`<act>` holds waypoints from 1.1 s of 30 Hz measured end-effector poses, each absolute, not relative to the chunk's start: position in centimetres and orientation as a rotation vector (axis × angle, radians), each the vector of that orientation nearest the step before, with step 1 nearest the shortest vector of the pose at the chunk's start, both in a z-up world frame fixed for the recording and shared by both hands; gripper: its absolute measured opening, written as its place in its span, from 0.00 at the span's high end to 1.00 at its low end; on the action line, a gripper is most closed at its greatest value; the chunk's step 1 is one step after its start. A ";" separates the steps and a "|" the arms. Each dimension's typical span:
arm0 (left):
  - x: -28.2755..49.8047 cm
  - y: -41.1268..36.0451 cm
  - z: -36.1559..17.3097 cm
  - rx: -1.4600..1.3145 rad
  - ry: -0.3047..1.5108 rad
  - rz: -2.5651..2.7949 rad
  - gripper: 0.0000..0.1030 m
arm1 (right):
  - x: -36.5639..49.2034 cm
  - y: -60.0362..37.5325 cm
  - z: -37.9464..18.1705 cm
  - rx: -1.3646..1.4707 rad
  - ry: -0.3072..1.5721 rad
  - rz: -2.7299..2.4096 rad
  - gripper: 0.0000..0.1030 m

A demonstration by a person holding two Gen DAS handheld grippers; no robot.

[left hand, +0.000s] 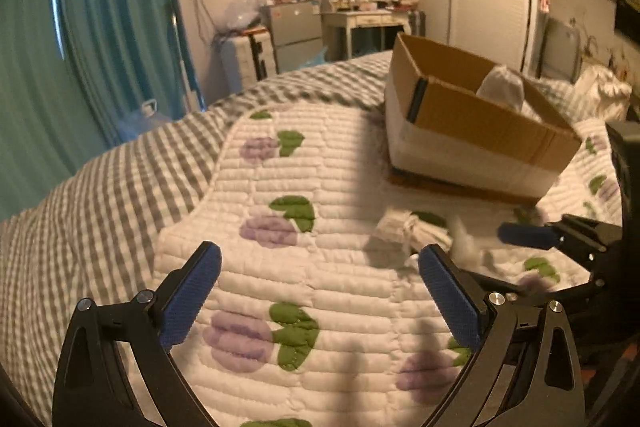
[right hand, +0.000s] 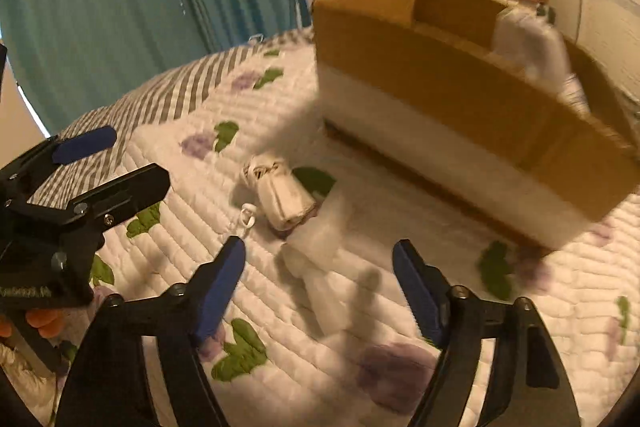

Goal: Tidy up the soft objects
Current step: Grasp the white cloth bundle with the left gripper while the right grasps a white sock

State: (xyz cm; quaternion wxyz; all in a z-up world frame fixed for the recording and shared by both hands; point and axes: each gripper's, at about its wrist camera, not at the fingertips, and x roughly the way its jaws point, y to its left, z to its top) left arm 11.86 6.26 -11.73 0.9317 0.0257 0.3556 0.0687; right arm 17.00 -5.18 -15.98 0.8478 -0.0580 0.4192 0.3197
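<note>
Both grippers' jaws released over floral quilt [left hand: 320, 267]; teal curtains [left hand: 100, 27] behind.

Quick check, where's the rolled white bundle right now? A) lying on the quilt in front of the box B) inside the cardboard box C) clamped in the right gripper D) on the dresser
A: the rolled white bundle lies on the floral quilt in front of the cardboard box, ahead of the open, empty right gripper.
</note>
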 end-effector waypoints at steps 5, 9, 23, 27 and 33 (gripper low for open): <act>12.2 6.1 -12.9 0.081 0.765 0.135 0.02 | 17.5 -4.3 -17.7 -0.158 0.926 0.654 0.63; 12.4 5.8 -13.4 0.064 0.776 0.108 0.02 | 17.3 -5.7 -17.0 -0.116 0.905 0.643 0.72; 16.7 1.7 -15.7 0.102 0.856 0.003 0.04 | 18.3 -10.9 -13.7 -0.038 0.862 0.522 0.72; 18.4 1.7 -16.4 0.121 0.858 -0.015 0.22 | 18.9 -11.4 -14.1 -0.008 0.885 0.529 0.72; 18.9 2.4 -17.1 0.081 0.868 -0.063 0.43 | 19.2 -10.9 -15.0 -0.011 0.903 0.537 0.72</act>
